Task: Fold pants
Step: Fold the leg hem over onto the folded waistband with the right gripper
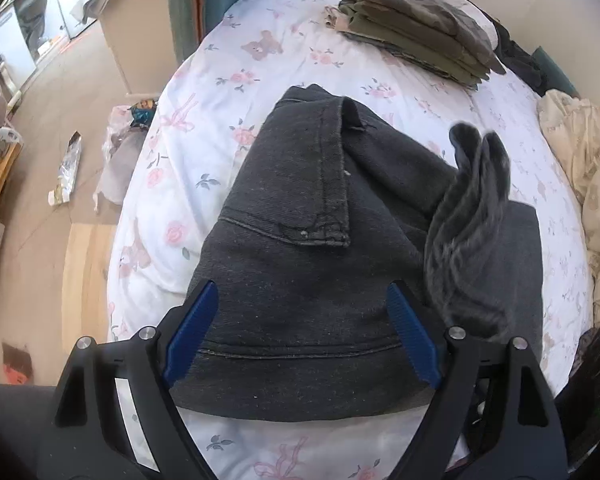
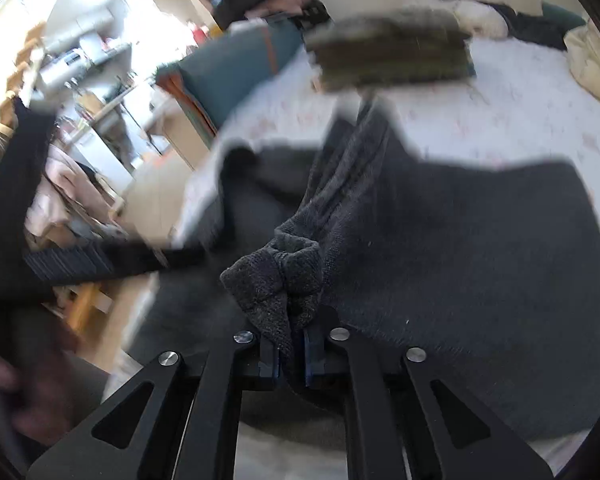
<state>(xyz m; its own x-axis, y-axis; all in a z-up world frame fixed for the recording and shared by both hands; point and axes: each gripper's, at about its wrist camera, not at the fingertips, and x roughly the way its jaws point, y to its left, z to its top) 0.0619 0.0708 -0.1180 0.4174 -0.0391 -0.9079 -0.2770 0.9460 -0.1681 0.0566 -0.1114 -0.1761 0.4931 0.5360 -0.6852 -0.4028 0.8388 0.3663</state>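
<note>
Pants (image 1: 300, 280) of dark grey denim lie partly folded on the floral bed (image 1: 204, 92), long axis running from near to far, one hemmed leg doubled back toward the near end. Left tongs (image 1: 300, 336) hang wide apart above them, gripping nothing. Right tongs (image 2: 291, 354) pinch a bunched fold of the grey fabric, with open bedsheet far and left before the stack of folded olive clothes (image 1: 416, 28).
</note>
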